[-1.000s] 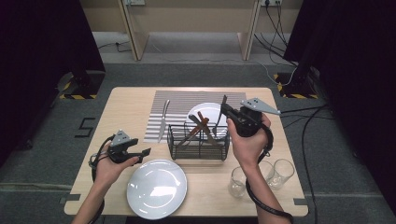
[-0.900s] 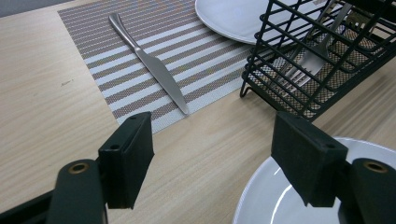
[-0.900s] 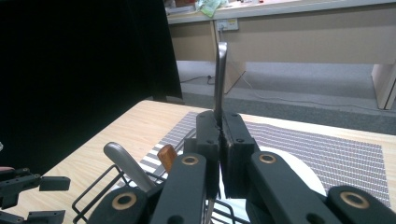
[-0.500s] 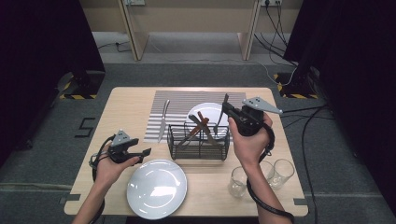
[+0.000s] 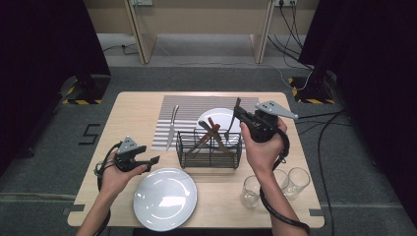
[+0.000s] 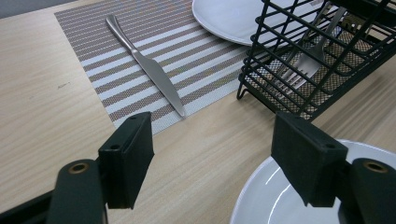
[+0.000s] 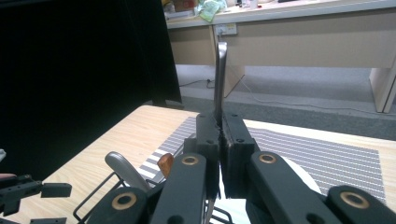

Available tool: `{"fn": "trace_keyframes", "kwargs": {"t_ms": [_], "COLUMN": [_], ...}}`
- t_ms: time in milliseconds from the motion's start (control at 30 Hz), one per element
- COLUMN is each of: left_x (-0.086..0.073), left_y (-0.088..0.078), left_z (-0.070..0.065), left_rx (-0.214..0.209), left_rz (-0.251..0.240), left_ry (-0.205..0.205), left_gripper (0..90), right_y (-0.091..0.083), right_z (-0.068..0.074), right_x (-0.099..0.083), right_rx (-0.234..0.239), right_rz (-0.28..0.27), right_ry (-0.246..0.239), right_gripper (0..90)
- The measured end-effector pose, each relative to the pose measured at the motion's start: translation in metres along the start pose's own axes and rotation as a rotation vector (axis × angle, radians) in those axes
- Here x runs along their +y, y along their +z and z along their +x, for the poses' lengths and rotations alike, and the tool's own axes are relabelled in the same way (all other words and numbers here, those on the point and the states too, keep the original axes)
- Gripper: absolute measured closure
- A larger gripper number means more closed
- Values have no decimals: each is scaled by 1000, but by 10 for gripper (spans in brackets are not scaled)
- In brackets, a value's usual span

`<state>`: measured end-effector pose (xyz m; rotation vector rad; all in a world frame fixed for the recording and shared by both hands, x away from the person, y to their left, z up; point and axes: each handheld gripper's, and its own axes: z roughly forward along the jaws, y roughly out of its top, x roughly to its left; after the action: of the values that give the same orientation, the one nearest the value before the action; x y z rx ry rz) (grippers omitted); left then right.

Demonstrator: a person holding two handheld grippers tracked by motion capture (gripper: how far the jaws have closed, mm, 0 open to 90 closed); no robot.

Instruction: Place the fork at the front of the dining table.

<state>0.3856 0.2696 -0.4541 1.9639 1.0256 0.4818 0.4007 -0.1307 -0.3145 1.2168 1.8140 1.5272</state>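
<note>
Right gripper (image 7: 219, 140) pinches a slim, polished steel utensil handle (image 7: 219, 79) between its flat black pads, holding it upright above the black wire-mesh cutlery basket (image 5: 210, 150). Left gripper (image 6: 212, 154) hovers with blocky jaws spread over pale woodgrain table (image 6: 42, 107), beside the glossy round white plate (image 6: 275, 196).

Even overhead light falls on the bench (image 5: 137, 118), which is bright, while dark curtains at left and right swallow detail. Shadows under things are soft and short. The near plate (image 5: 164, 199) carries pale glare streaks, seen too in the left gripper view. In the right gripper view the near black jaws are soft, and the far room is slightly blurred.
</note>
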Motion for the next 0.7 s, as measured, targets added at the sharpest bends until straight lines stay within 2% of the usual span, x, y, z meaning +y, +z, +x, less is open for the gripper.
{"fn": "trace_keyframes", "kwargs": {"t_ms": [700], "left_x": [0], "left_y": [-1], "left_z": [1], "left_rx": [1], "left_rz": [-2], "left_ry": [-5], "left_gripper": [290], "right_y": [-3], "right_z": [-3], "right_x": [5], "right_rx": [-8], "right_rz": [-10], "right_ry": [4], "right_gripper": [873]}}
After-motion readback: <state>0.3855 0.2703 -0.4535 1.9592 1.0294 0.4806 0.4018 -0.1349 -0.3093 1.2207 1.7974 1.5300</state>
